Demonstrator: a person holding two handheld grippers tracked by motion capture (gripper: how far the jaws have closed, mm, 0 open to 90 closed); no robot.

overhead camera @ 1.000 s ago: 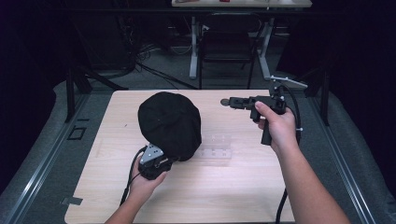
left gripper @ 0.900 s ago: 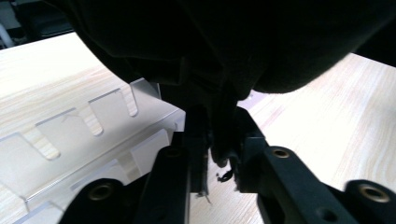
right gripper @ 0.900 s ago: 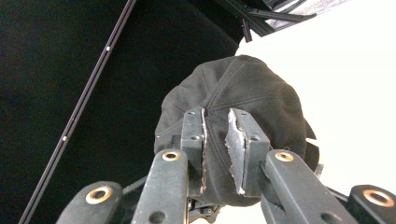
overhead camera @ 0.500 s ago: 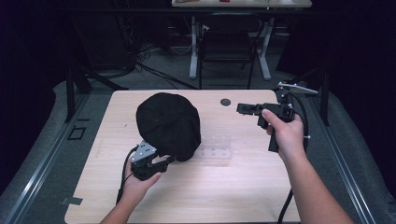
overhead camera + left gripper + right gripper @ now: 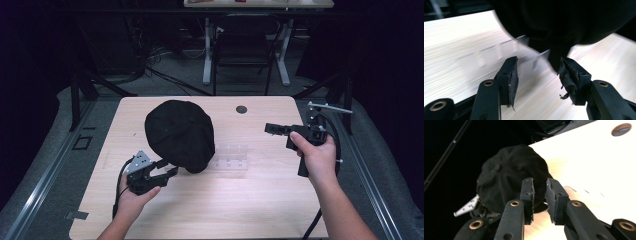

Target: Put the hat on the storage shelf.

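A black cap (image 5: 180, 134) lies crown up on the left half of the wooden table (image 5: 210, 210). My left gripper (image 5: 166, 174) sits low at the cap's near edge, jaws open. In the left gripper view the cap (image 5: 564, 22) looms just ahead, and its dark edge dips toward the gap of the left gripper (image 5: 537, 62). My right gripper (image 5: 270, 129) hovers over the right side and points left at the cap. In the right gripper view the right gripper (image 5: 539, 183) has only a narrow gap, nothing in it, with the cap (image 5: 506, 177) beyond.
A clear plastic block (image 5: 230, 156) lies flat just right of the cap, blurred in the left gripper view (image 5: 499, 50). A round hole (image 5: 241, 109) is in the table's far edge. Desk legs and cables (image 5: 240, 55) stand behind the table. The left gripper's grey plate (image 5: 466, 206) shows by the cap.
My right gripper has drawn back to the right and nearer the person, away from the hole. The left gripper has shifted slightly left along the cap's near edge.
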